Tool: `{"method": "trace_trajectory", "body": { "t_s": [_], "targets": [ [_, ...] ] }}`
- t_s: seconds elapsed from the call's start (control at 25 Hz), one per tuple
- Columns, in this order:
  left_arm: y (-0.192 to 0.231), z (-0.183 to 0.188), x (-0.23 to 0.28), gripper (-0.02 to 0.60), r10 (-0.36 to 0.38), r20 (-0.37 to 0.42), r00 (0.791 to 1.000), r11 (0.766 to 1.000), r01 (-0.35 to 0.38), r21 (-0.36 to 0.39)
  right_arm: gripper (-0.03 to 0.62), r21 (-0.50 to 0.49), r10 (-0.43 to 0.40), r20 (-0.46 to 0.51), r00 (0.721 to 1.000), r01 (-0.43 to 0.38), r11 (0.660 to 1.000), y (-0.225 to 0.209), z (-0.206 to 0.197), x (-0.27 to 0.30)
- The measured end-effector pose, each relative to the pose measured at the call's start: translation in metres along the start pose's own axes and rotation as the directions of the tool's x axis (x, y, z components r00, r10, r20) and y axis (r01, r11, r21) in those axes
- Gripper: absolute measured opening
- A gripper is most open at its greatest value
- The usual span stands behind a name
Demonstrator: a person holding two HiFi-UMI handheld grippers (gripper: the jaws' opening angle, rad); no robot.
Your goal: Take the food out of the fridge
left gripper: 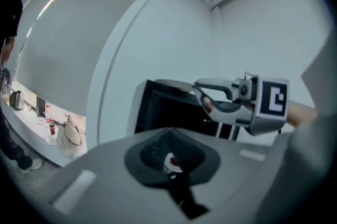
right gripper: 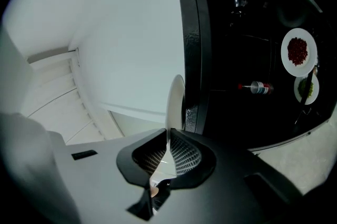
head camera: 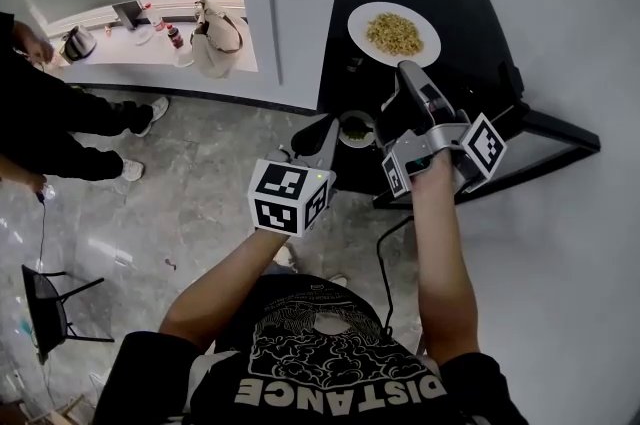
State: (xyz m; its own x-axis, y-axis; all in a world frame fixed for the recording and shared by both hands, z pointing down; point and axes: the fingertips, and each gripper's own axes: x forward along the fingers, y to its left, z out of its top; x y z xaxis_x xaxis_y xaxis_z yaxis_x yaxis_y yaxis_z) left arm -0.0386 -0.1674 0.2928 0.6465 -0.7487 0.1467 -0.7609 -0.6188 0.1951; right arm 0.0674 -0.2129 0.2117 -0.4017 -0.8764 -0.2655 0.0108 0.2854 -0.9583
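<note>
**Plate of fried rice held at the top of the black fridge**

The person stands before a small black fridge (head camera: 470, 23) with its door (head camera: 545, 148) swung open to their right. The right gripper (right gripper: 167, 136) pinches the near rim of a white plate (head camera: 362, 17); its jaws are pressed onto the rim from both sides, and seen along them the plate is a thin edge just beside the fridge's frame. The plate is level and carries a heap of fried rice (head camera: 393, 33). It sits high, about at the fridge's top edge, against the dark cabinet.

The left gripper (head camera: 325, 135) is lower and to the left, near the fridge's lower front. Its jaws look pressed together with nothing held.

A small bowl of greens (head camera: 356, 127) rests close to the left gripper's tip. Deeper in the dark fridge are a plate of red food (right gripper: 298, 52) and a bottle (right gripper: 258, 87) lying on its side.

At the left, a counter (head camera: 120, 48) holds a bag (head camera: 215, 38) and a kettle (head camera: 78, 43), and another person in black (head camera: 50, 123) stands beside it.
</note>
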Motion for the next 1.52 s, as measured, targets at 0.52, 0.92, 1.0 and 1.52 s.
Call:
{"method": "trace_trajectory", "body": {
  "t_s": [0.52, 0.92, 1.0, 1.52],
  "targets": [
    [0.001, 0.003, 0.010, 0.002, -0.036, 0.007, 0.999, 0.999, 0.036, -0.014, 0.011, 0.016, -0.002, 0.059, 0.998, 0.001, 1.000, -0.011, 0.012, 0.023],
    [-0.003, 0.004, 0.008, 0.002, -0.029, 0.013, 0.999, 0.999, 0.029, -0.026, 0.069, -0.027, 0.014, 0.037, 0.999, -0.013, 1.000, -0.008, 0.010, 0.004],
    [-0.005, 0.003, 0.007, 0.002, -0.030, 0.010, 1.000, 0.999, 0.030, -0.030, 0.069, -0.061, 0.009, 0.029, 1.000, -0.008, 0.998, -0.007, 0.008, -0.008],
    [-0.056, -0.035, -0.001, 0.002, -0.063, -0.078, 0.995, 0.998, 0.064, 0.003, 0.027, -0.744, -0.397, 0.009, 0.918, 0.271, 0.610, -0.059, -0.038, -0.108]
  ]
}}
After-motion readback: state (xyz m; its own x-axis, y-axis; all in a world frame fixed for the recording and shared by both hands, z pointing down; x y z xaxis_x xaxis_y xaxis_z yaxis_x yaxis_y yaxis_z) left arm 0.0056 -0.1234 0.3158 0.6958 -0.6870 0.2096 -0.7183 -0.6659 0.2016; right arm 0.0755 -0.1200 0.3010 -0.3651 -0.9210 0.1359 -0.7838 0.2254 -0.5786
